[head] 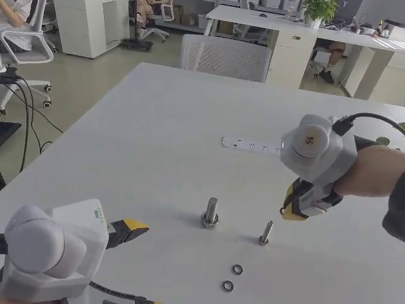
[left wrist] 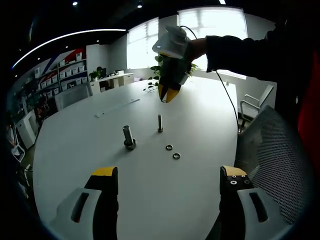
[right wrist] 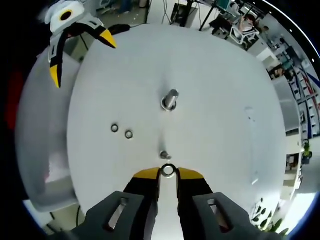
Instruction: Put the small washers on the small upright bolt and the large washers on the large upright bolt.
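The right tongs (right wrist: 168, 173) are clamped on one washer (right wrist: 168, 169), held close to the small upright bolt (right wrist: 163, 154); its size class is hard to judge. The left tongs (left wrist: 168, 174) stand wide apart, holding nothing, low over the tabletop (left wrist: 75, 145). Two more washers (head: 237, 269) lie loose side by side near the small bolt. The large upright bolt (head: 211, 212) stands just beside it, with an indistinct collar at its base.

Table (head: 158, 139) lies open around large bolt (head: 211, 213), small bolt (head: 266, 233) and two washers (head: 237, 270).
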The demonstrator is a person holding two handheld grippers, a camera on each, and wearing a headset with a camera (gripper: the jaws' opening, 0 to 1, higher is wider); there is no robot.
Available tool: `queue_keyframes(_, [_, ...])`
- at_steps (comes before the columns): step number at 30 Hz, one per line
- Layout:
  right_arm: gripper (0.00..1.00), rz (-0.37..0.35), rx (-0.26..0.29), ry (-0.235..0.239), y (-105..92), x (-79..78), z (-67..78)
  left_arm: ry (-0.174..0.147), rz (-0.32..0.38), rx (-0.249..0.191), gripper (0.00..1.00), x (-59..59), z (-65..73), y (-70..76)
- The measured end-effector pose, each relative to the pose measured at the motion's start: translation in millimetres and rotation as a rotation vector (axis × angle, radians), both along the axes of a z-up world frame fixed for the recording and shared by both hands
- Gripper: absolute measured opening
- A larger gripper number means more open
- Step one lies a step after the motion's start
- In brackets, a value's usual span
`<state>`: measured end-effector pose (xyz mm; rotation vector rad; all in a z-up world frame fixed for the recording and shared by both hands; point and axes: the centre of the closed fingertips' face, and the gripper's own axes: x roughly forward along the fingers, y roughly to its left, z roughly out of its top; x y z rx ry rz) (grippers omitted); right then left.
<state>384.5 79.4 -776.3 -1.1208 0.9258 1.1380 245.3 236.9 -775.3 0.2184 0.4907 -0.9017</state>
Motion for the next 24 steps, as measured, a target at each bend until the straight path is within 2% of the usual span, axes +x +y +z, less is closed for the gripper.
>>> queue_keyframes(11, [0.14, 0.01, -0.009, 0.051, 6.0, 7.3, -18.9, 0.007, 0.015, 0.002, 0.83, -0.4, -1.6, 4.6])
queue_keyframes(24, [0.14, 0.023, -0.033, 0.089, 9.3, 11.4, -33.3, 0.017, 0.024, 0.004, 0.83, 0.2, -3.5, 8.0])
